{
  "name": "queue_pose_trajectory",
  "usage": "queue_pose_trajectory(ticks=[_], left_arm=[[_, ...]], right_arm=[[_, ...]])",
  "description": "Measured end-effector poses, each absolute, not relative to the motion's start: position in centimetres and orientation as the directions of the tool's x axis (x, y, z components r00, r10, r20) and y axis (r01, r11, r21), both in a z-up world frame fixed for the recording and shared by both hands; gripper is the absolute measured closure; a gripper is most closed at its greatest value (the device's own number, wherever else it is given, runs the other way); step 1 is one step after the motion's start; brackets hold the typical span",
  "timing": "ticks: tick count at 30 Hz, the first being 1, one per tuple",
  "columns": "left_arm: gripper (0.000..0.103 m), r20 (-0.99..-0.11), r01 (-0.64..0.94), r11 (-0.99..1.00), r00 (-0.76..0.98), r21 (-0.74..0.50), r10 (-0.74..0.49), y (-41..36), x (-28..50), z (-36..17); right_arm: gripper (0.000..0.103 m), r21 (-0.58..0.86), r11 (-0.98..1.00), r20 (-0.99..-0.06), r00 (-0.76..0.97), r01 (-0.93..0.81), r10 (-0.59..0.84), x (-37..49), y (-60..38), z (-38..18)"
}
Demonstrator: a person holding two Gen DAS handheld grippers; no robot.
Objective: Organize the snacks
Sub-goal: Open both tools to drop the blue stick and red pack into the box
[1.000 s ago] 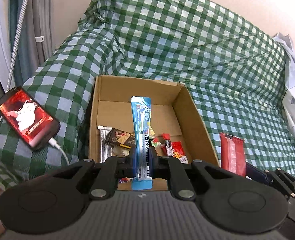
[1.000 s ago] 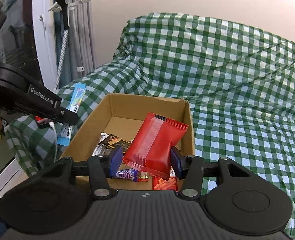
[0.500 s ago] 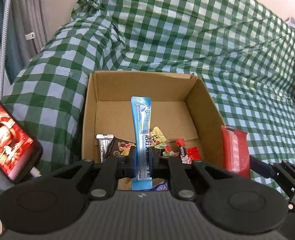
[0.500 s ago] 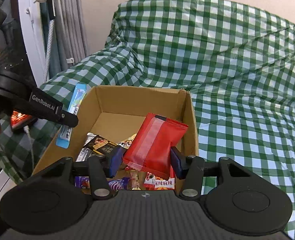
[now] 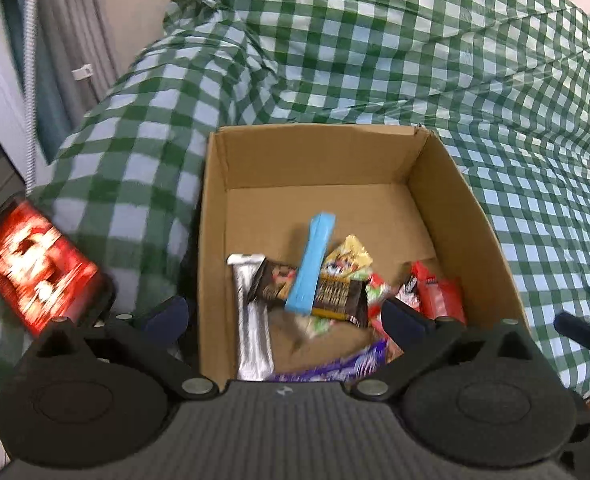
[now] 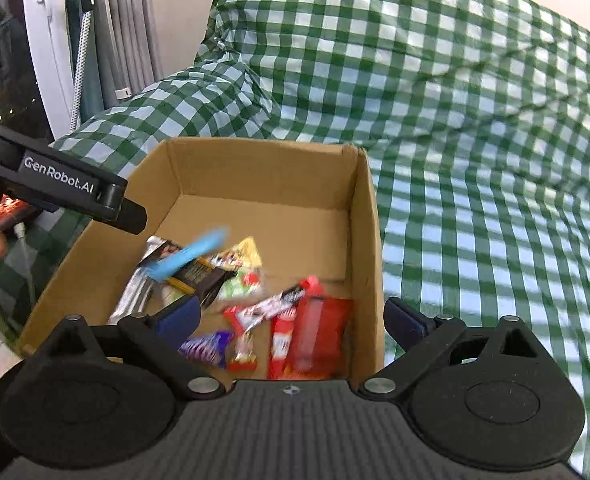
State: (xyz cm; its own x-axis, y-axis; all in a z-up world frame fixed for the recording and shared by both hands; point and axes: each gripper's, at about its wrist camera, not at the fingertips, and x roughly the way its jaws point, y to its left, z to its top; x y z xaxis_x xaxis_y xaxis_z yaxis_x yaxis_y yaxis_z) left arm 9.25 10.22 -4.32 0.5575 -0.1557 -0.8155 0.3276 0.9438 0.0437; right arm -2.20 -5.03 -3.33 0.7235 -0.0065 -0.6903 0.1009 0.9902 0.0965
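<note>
Left wrist view: left gripper (image 5: 285, 312) jaws opening, nothing between them, blue stick (image 5: 311, 266) dropping into cardboard box (image 5: 215, 240); best withdraw straight up, clear of the rim.

I see the open cardboard box (image 5: 447, 184) on the green check cover, its far half bare. Blue stick (image 5: 310, 265) lies tilted across dark wrappers (image 5: 337, 294), blurred. Silver bar (image 5: 251, 320) lies at 9 o'clock along the wall. Red pack (image 6: 319, 330) sits at 3 o'clock, purple wrapper (image 6: 207, 346) at 6.
</note>
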Motion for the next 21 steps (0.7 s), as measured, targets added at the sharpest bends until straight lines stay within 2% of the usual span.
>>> queue_pose_trajectory(ticks=[6,21], left_arm=[[0.000,-0.799,0.292,0.956,0.581,0.027,-0.155,12.5,3.9,-2.8],[0.000,-0.739,0.318,0.946,0.654,0.070,-0.165,15.5,-6.0,-0.7]], right_arm=[[0.005,0.125,0.985,-0.684,0.729,0.119,-0.002,-7.4,-3.3,-1.8],[0.002,0.110,0.986,-0.563,0.826,0.124,-0.041,-16.5,-0.8,2.2]])
